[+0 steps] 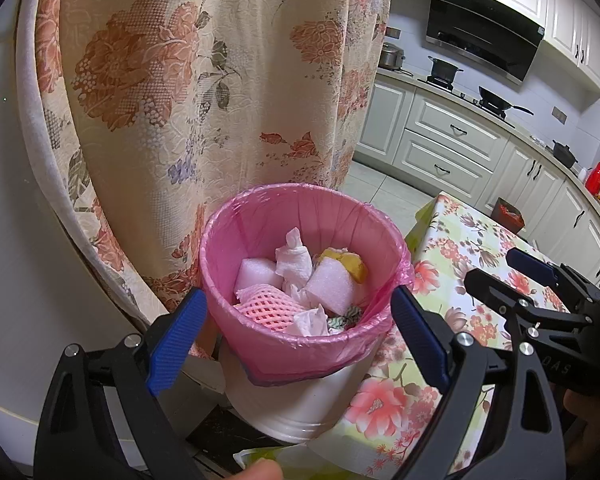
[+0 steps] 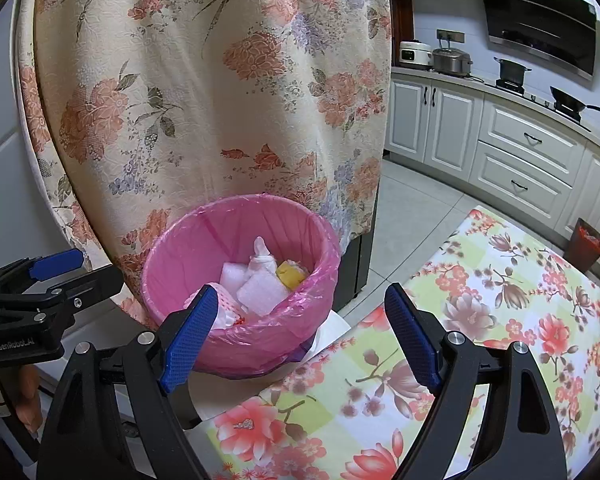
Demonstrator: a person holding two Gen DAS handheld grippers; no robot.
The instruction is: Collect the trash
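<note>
Beside the flowered desk (image 2: 500, 320), a white bin (image 1: 300, 404) lined with a pink bag (image 1: 300, 344) stands against a floral curtain (image 1: 204, 92), already holding trash.

Both claws hang with their jaws wide apart and nothing between the pads: the left claw (image 1: 298, 330) frames the bin's near rim, the right claw (image 2: 300, 330) sits just beside it over the desk edge. Inside lie crumpled tissues (image 1: 294, 262), white foam blocks (image 1: 330, 284), a pink foam fruit net (image 1: 268, 310) and something yellow (image 1: 350, 262). All of it looks light, soft and easily crushed, so a gentle pinch would do. The bag film is thin, slippery and likely to tear; the best hold is probably the gathered fold over the rim, one side for each claw, lifting evenly so the liner does not split or spill.
</note>
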